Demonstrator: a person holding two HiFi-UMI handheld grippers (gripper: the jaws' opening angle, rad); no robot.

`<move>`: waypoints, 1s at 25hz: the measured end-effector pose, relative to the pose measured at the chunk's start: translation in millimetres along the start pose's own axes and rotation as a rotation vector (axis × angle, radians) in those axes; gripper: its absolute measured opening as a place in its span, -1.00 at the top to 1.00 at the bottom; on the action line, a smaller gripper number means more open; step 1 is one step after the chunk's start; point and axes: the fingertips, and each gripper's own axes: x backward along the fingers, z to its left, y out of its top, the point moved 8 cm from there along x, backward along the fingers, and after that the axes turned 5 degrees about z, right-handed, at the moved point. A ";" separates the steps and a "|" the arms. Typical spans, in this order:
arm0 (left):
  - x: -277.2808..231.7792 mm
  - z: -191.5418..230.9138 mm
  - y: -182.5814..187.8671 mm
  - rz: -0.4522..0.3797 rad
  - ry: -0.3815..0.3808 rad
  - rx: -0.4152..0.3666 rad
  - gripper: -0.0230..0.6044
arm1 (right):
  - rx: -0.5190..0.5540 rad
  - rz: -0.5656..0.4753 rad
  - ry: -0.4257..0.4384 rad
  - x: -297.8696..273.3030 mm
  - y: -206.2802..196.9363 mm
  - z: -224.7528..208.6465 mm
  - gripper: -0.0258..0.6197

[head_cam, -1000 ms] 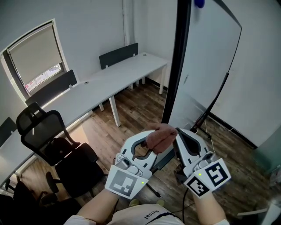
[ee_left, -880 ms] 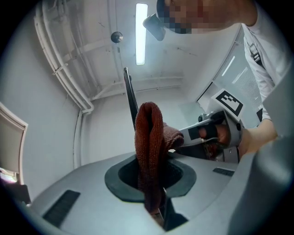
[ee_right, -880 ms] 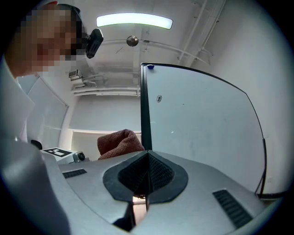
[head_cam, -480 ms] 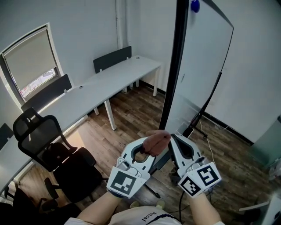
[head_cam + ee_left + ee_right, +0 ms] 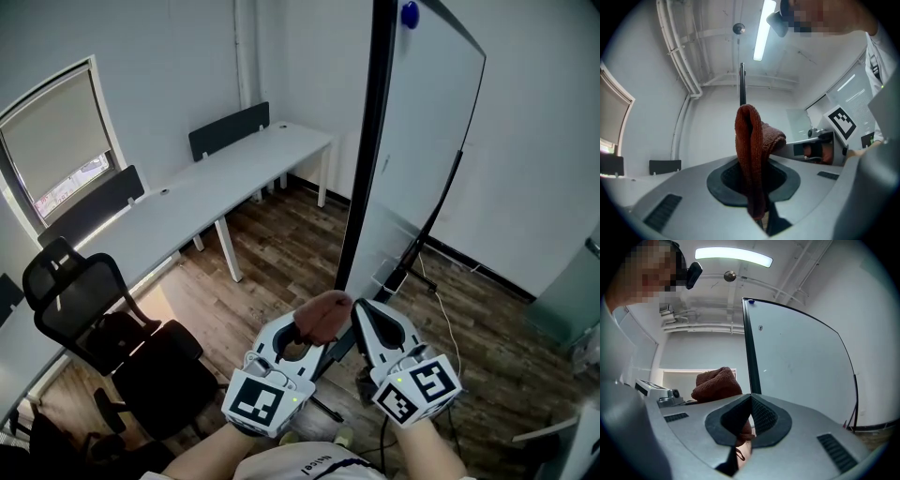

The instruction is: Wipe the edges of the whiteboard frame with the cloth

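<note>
Between the two grippers, close to the lower end of the whiteboard frame (image 5: 367, 141)'s near upright edge but not touching it, sits the rust-brown cloth (image 5: 323, 317). The left gripper (image 5: 302, 330) has it clamped by one narrow fold, and the rest bunches loose above the jaws. The right gripper (image 5: 358, 311) rests just beside the bunch with its tips drawn together. A brown scrap shows through the slit below, but I cannot tell whether it is pinched.

With so thin a hold, I judge that dragging along the black edge could pull the cloth free. Too little cloth ahead of the jaws might let hard plastic scrape the frame. A sideways push may swing the whiteboard (image 5: 427, 141) on its stand, and a cable (image 5: 441, 314) trails near its foot.
</note>
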 end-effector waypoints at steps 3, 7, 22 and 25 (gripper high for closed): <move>2.2 0.0 -1.0 0.014 -0.010 0.039 0.73 | 0.003 0.015 -0.015 1.3 -2.3 -1.5 0.91; 4.0 -1.3 -4.4 0.044 -0.028 0.077 0.73 | 0.006 0.033 -0.018 1.0 -6.5 -0.1 0.91; -6.3 3.6 -7.4 0.063 -0.049 0.094 0.73 | 0.002 0.044 -0.018 -5.8 -6.2 -7.8 0.91; -9.7 3.2 -7.9 0.057 -0.051 0.091 0.73 | 0.004 0.042 -0.018 -6.3 -5.6 -11.3 0.91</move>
